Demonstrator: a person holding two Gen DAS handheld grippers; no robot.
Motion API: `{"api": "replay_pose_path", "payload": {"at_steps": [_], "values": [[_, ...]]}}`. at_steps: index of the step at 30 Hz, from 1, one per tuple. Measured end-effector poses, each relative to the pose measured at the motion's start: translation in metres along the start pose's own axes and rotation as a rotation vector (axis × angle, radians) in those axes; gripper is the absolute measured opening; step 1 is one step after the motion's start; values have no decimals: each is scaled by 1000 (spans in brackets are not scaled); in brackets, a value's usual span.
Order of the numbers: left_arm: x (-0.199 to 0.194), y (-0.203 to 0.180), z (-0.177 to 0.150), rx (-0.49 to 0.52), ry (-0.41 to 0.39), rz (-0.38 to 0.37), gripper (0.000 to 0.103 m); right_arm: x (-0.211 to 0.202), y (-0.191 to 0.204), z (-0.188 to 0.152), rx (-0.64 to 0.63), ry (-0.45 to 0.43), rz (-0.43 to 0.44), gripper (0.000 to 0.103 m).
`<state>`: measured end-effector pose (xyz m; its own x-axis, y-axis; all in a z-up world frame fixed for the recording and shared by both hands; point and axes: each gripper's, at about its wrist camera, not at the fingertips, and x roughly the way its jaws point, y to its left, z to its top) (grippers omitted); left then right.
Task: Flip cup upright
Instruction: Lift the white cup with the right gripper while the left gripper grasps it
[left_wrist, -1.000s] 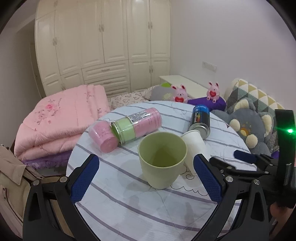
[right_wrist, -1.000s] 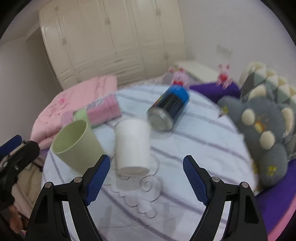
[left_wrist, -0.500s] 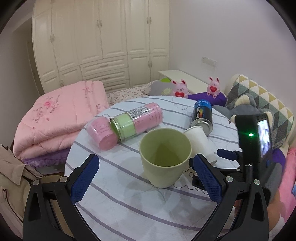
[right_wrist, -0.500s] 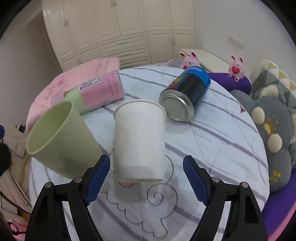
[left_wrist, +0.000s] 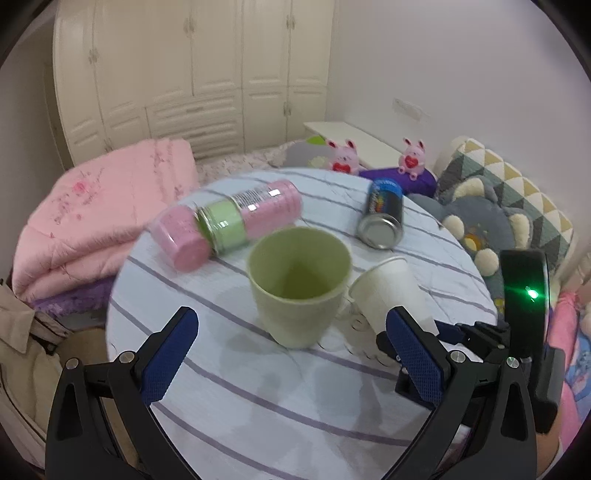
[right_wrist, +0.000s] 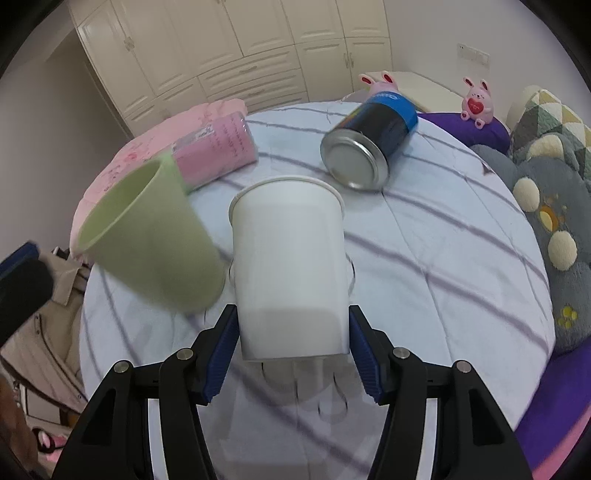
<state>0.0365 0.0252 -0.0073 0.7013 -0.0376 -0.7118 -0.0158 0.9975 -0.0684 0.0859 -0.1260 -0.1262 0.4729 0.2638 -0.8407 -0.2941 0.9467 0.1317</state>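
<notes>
Our right claw (right_wrist: 293, 352) pinching the white cup (right_wrist: 290, 266) near its base, the base's closed end hidden from us, our left claw (left_wrist: 291, 360) spread before one upright green cup (left_wrist: 299, 286), two canisters lying beyond on the striped counter (left_wrist: 236, 387).

Print on the blue can (right_wrist: 373, 144) and pink canister (left_wrist: 255, 214) is illegible.

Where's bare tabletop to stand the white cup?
Free: striped cloth nearest the left hand-held gripper, in front of the green cup; also the table's right side beside the plush. Crowded: far side, pink bottle and can.
</notes>
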Motion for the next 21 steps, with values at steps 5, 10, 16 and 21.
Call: {"api": "replay_pose_path", "payload": {"at_steps": [5,10,16,21], "values": [[-1,-16,-12,0,36,-18,103,-14,-3,-14,-7,2,44,59],[3,-26,-24,-41,92,-30,103,-22,-2,-26,-31,-6,101,59],[7,-31,-35,-78,139,9,103,-18,5,-40,-64,28,193,59],[26,-31,-46,-134,232,26,103,-11,15,-47,-92,51,223,60]]}}
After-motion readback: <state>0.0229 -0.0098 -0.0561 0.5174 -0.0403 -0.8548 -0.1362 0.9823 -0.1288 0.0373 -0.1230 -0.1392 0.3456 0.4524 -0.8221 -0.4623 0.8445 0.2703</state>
